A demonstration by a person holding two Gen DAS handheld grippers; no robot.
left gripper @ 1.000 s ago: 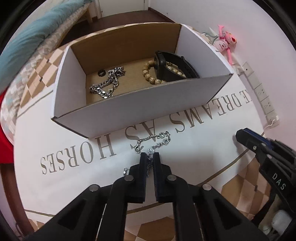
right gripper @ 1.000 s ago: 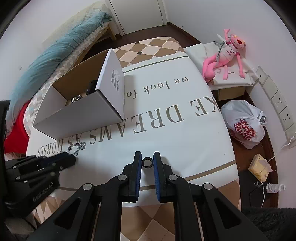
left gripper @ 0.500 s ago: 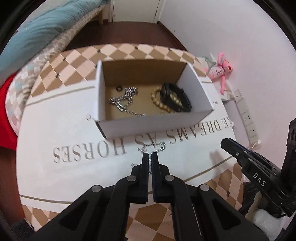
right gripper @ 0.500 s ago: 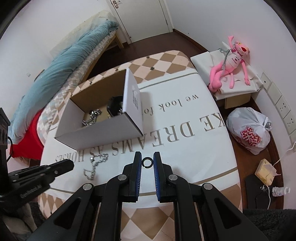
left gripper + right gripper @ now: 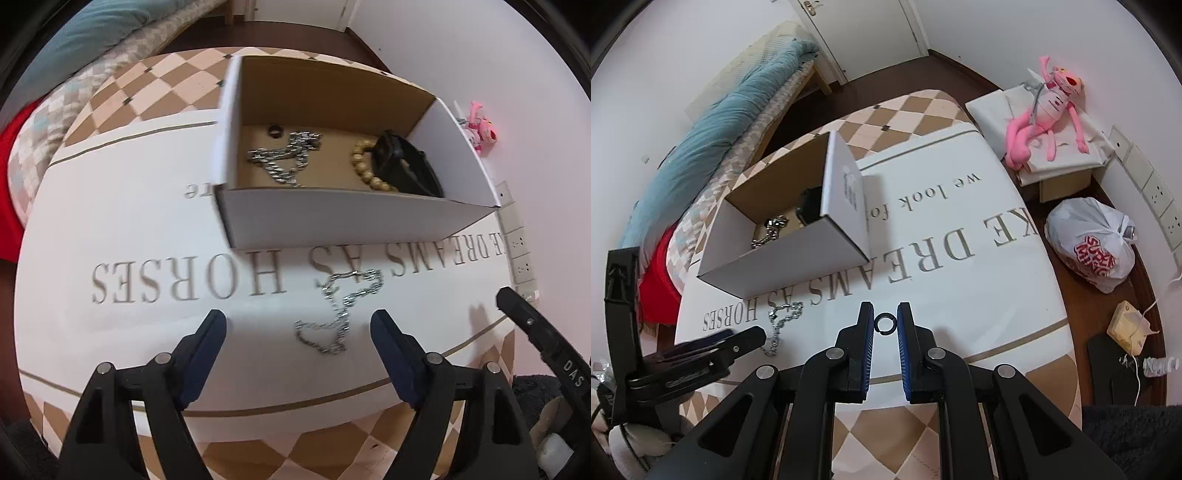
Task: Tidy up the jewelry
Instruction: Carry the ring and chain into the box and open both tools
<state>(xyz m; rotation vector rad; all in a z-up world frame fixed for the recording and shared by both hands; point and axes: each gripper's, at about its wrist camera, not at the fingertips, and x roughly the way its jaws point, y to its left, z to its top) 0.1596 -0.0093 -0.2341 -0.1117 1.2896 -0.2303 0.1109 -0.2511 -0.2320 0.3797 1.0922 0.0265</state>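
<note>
A thin silver chain [image 5: 341, 310] lies loose on the white cloth just in front of the open cardboard box [image 5: 332, 221]. My left gripper [image 5: 298, 328] is open and hovers over the chain's near end. The box holds a thick silver chain [image 5: 288, 158], a bead bracelet [image 5: 365, 170], a black watch [image 5: 402, 166] and a small dark ring [image 5: 274, 130]. My right gripper [image 5: 885, 319] is shut on a small black ring [image 5: 885, 322] above the cloth, to the right of the box [image 5: 790, 254]. The chain also shows in the right wrist view [image 5: 783, 321].
The round table carries a printed cloth [image 5: 960, 266] with checkered edges. A pink plush toy [image 5: 1049, 107] on a white box and a plastic bag [image 5: 1093, 247] stand beyond the table's right side. A bed with a teal blanket [image 5: 713, 129] is at the left.
My left gripper has opened and the thin chain now lies on the cloth. The right gripper has kept hold of the black ring and stayed raised.
</note>
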